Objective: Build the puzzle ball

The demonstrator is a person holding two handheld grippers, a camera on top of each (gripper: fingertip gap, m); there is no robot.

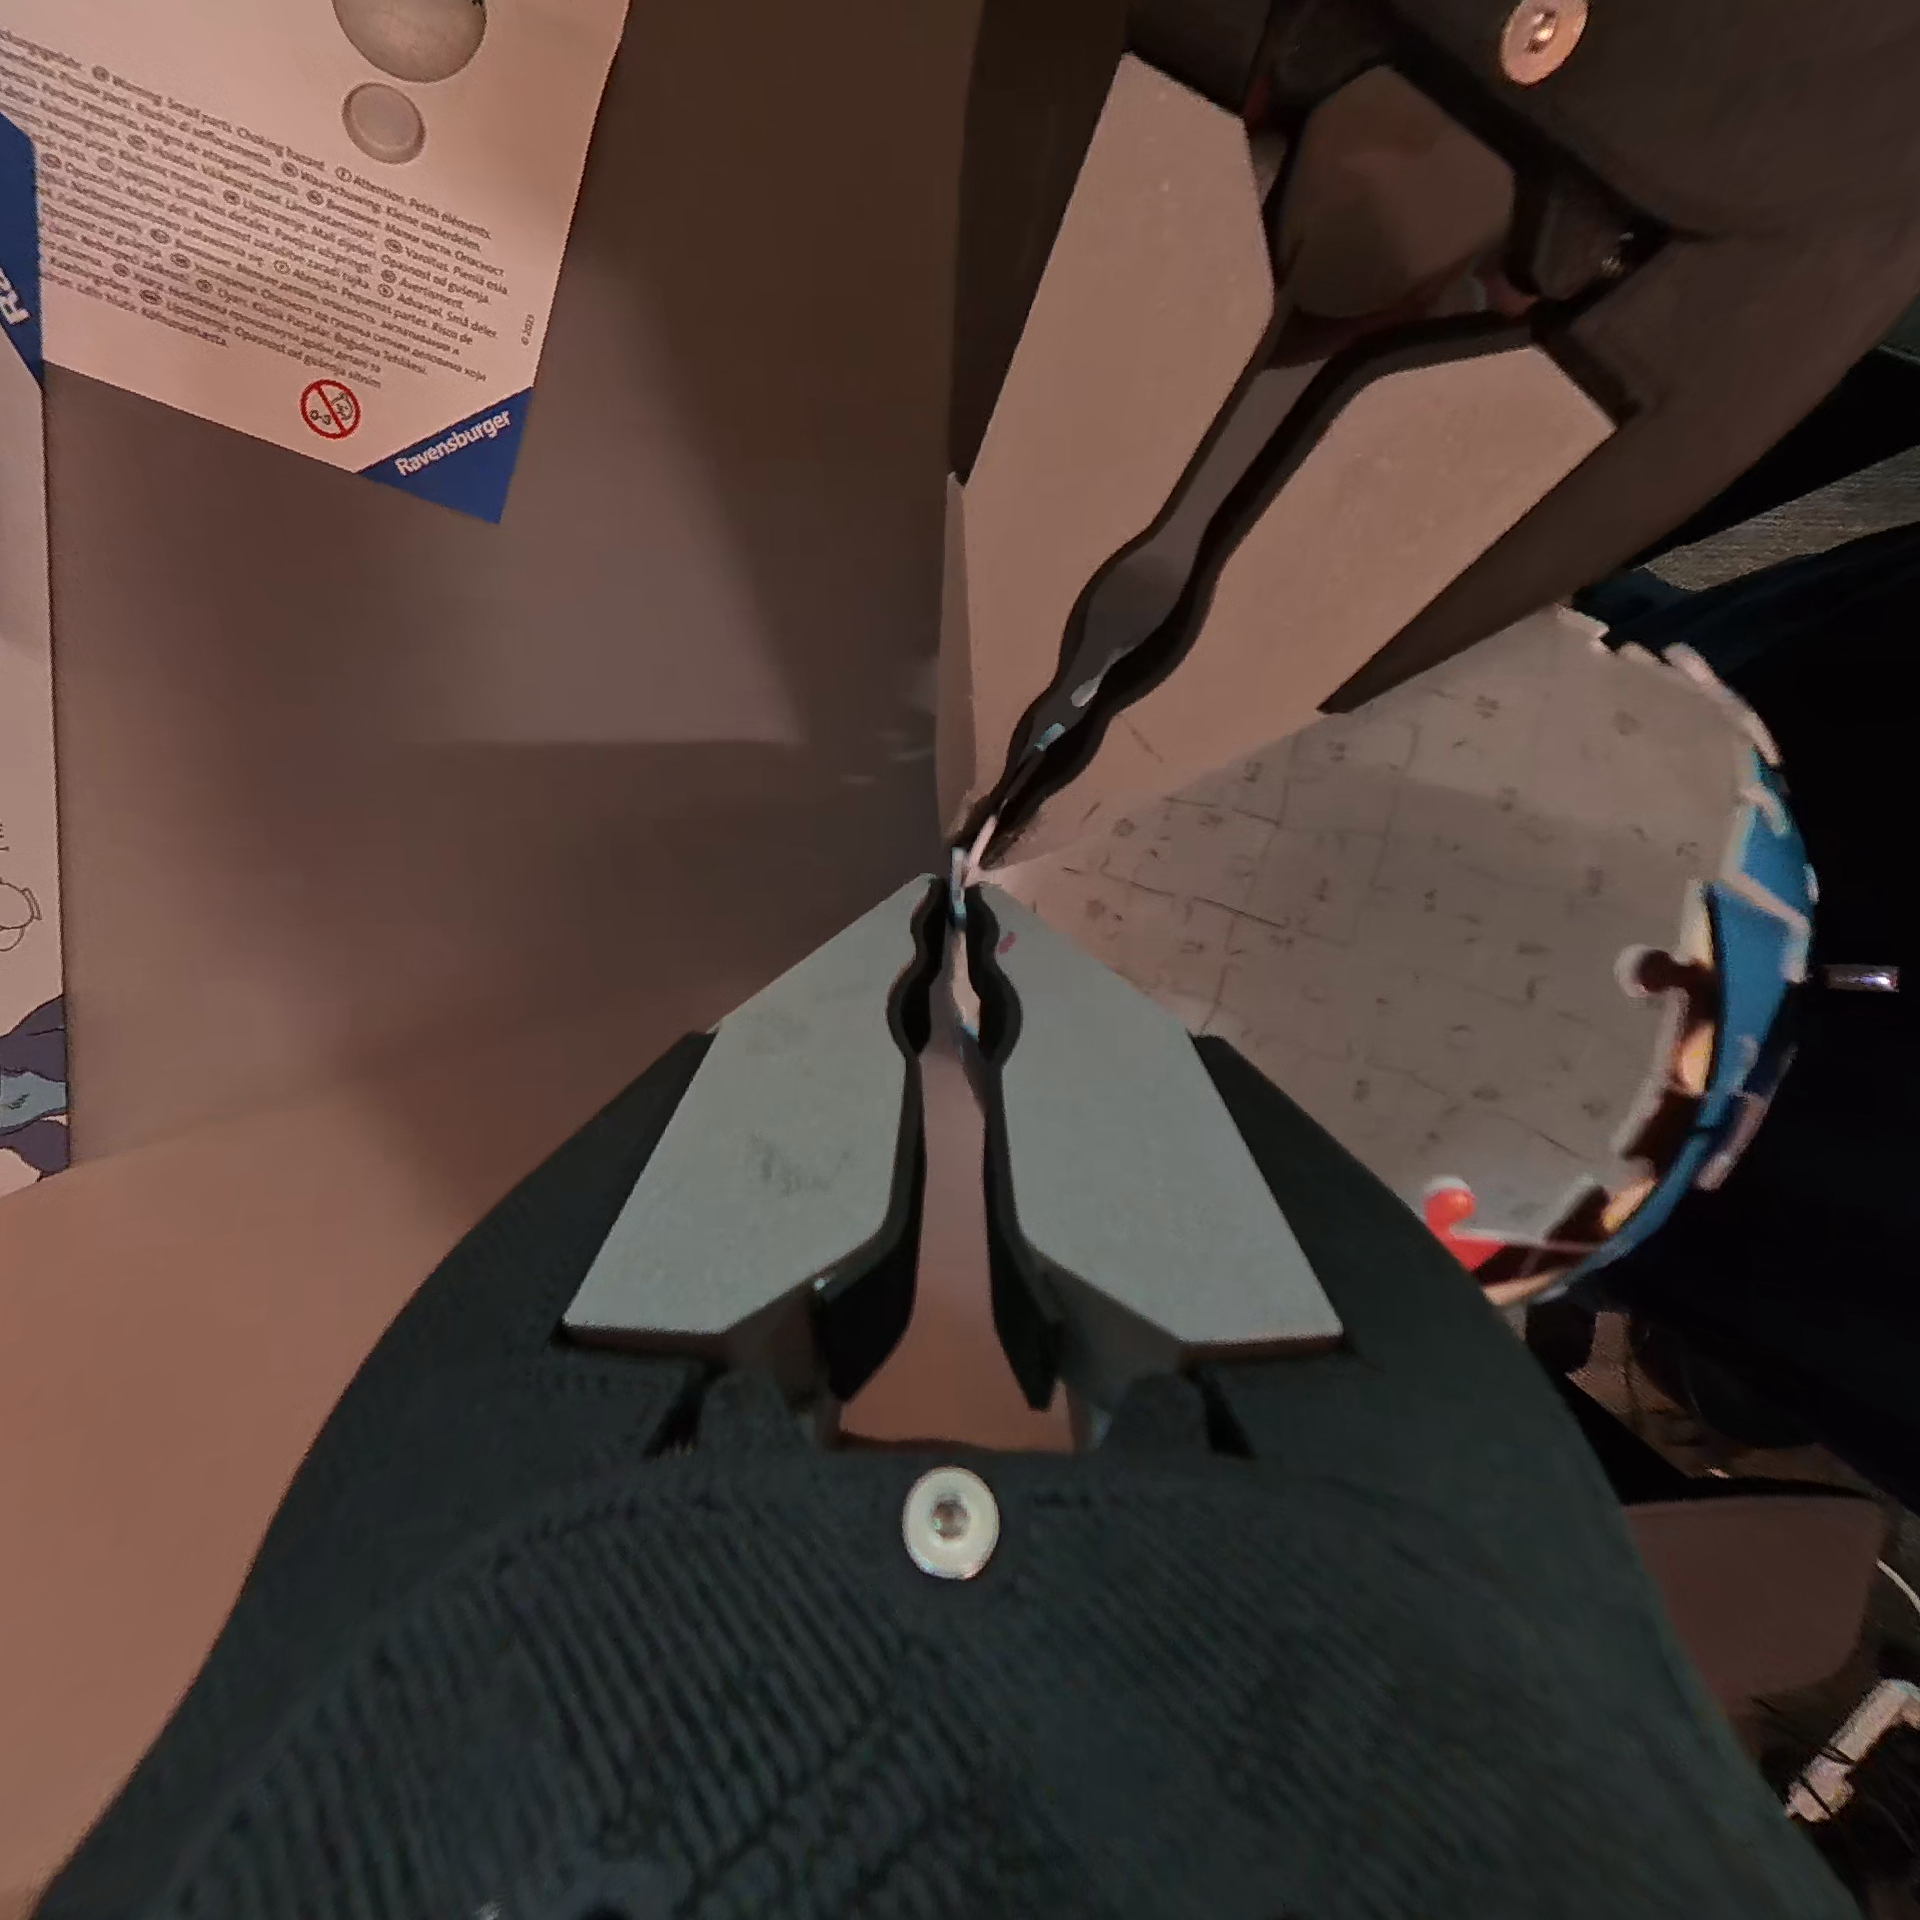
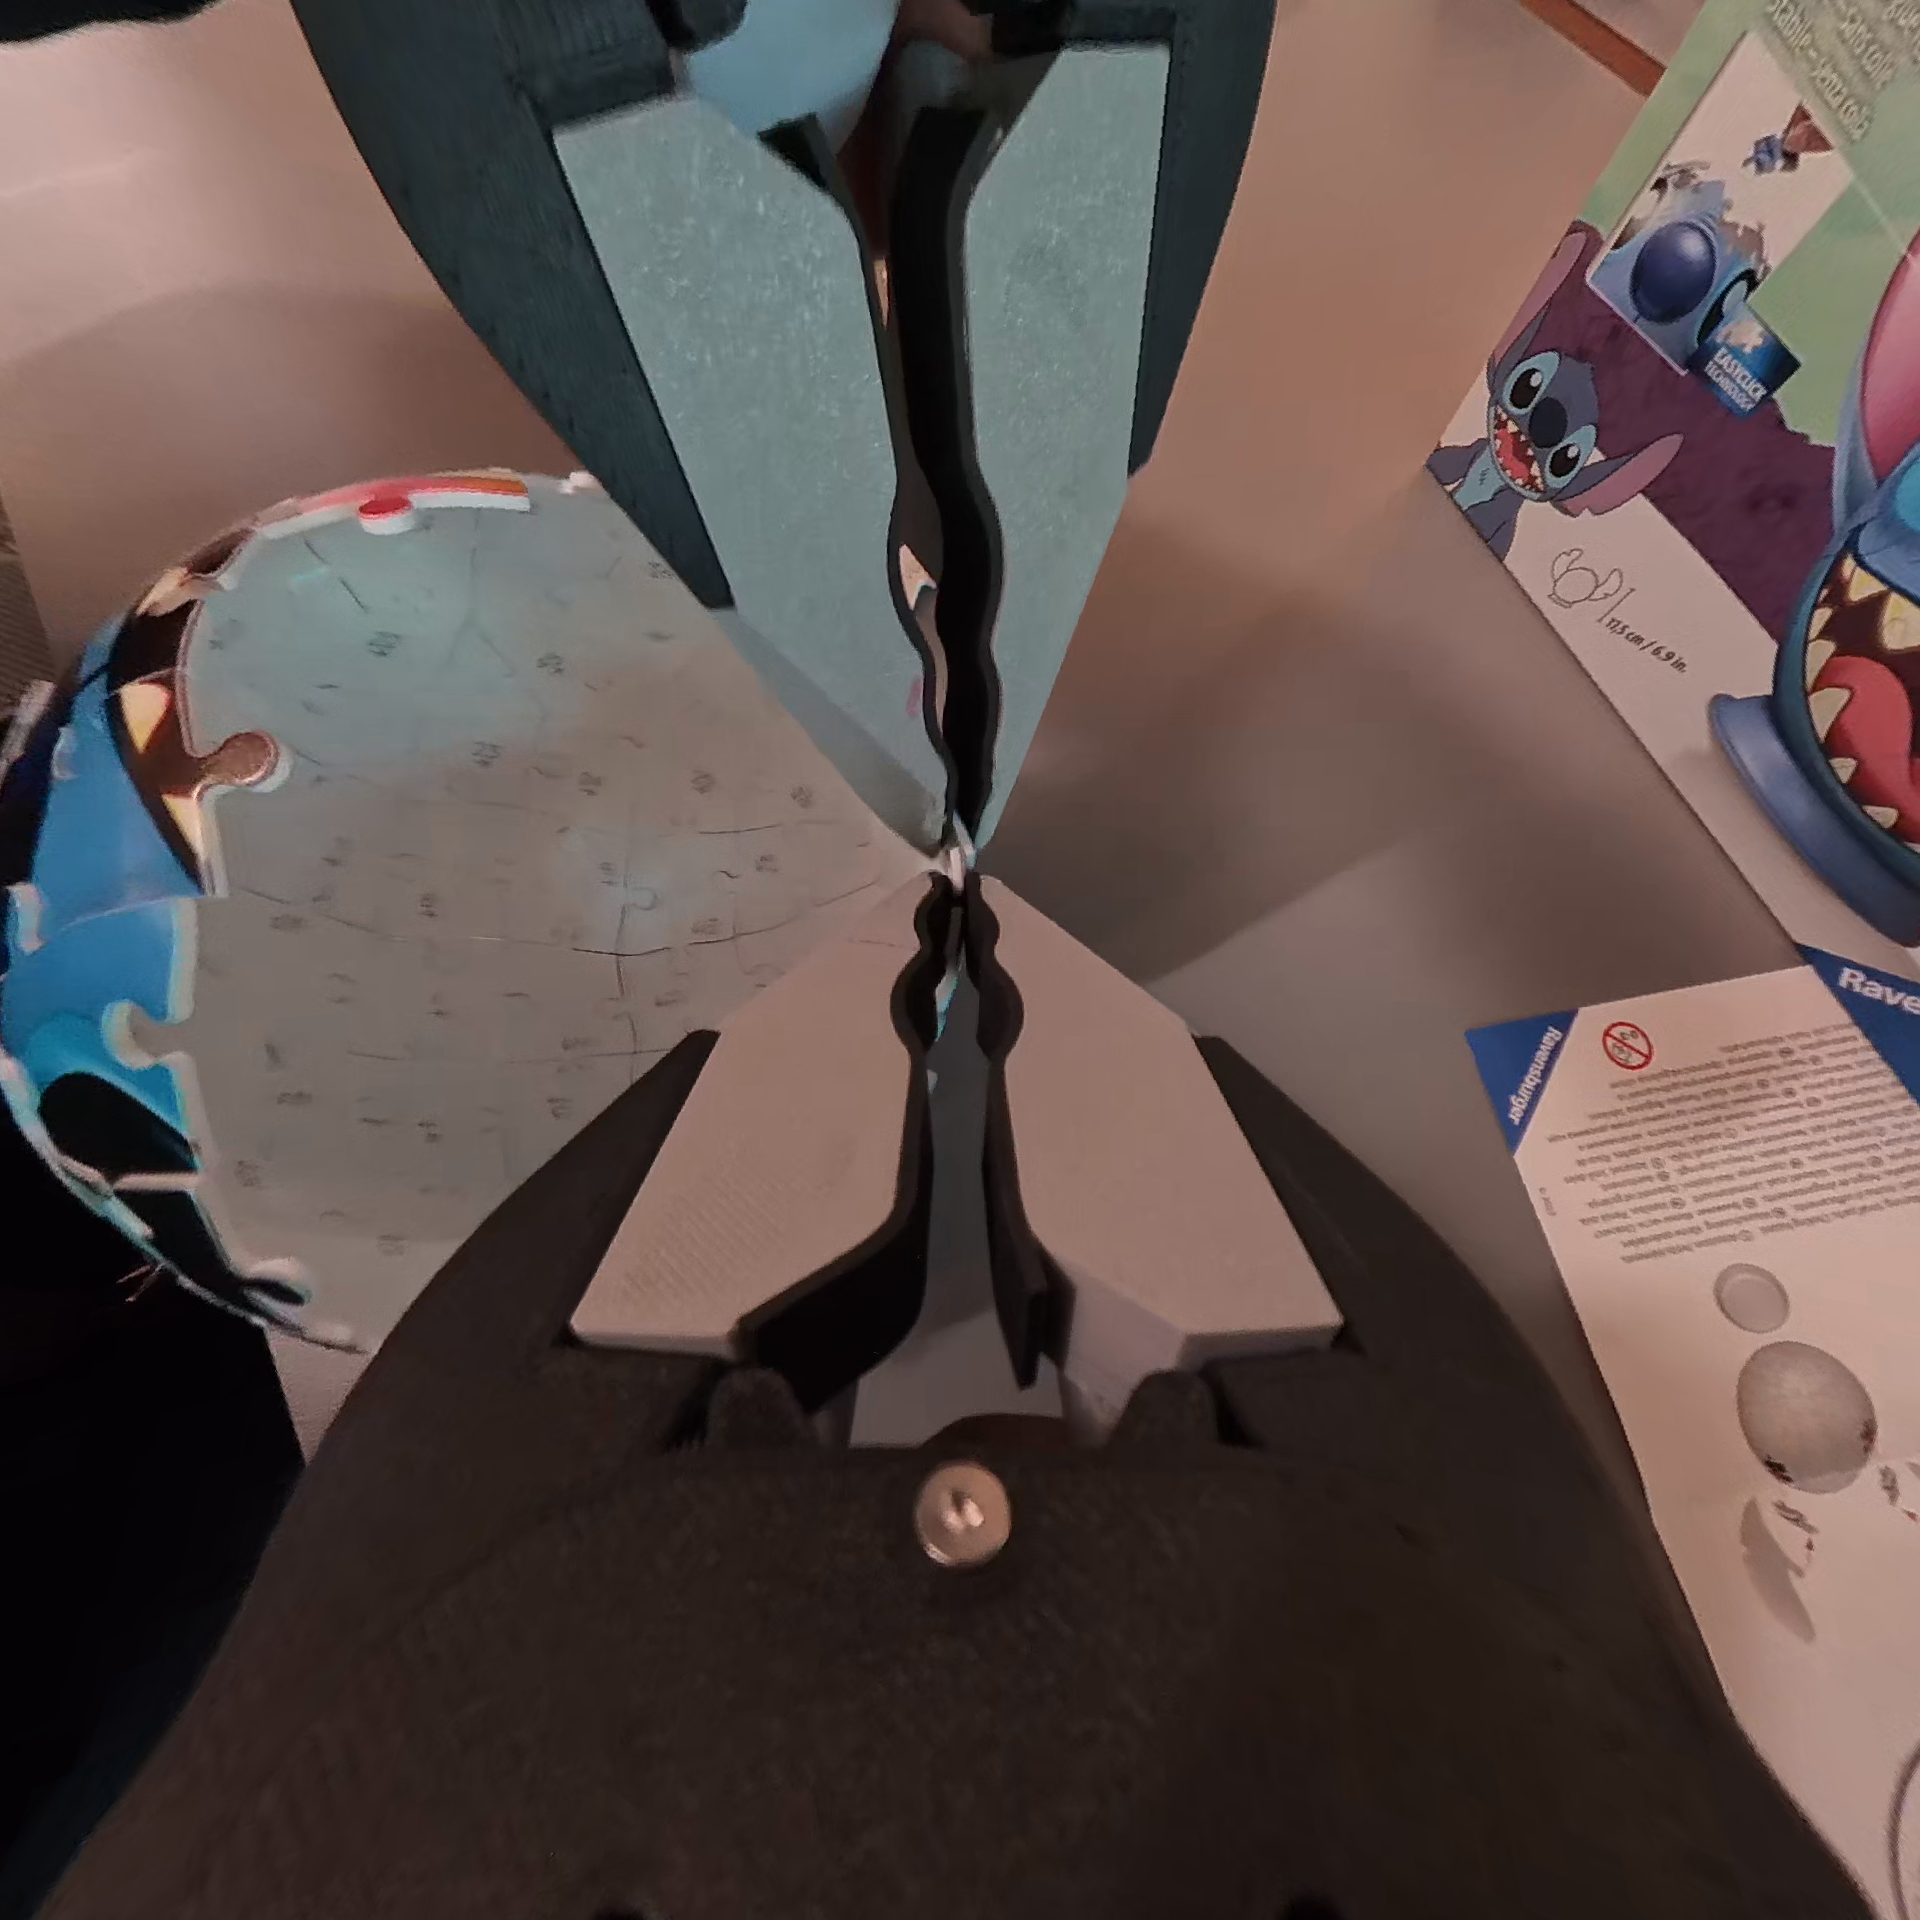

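The half-built puzzle ball (image 1: 1455, 935) is an open shell, grey-white inside with a blue outer rim, lying right of the grippers; in the right wrist view it (image 2: 416, 883) lies to the left. My left gripper (image 1: 954, 902) and right gripper (image 1: 992, 831) meet tip to tip above the table beside the shell. Both are shut. A thin white and blue puzzle piece (image 1: 966, 868) shows edge-on where the tips meet, and slivers show between each pair of fingers. I cannot tell if it is one piece or two. The right wrist view shows the right gripper (image 2: 954, 894) below and the left gripper (image 2: 961, 826) above.
A printed instruction sheet (image 2: 1714, 1195) lies on the beige table at the right; it also shows in the left wrist view (image 1: 260, 208). The puzzle's box (image 2: 1662, 436) with a blue cartoon figure stands behind the sheet. A dark area borders the shell's outer side. Less than 4 cm separates the two grippers' tips.
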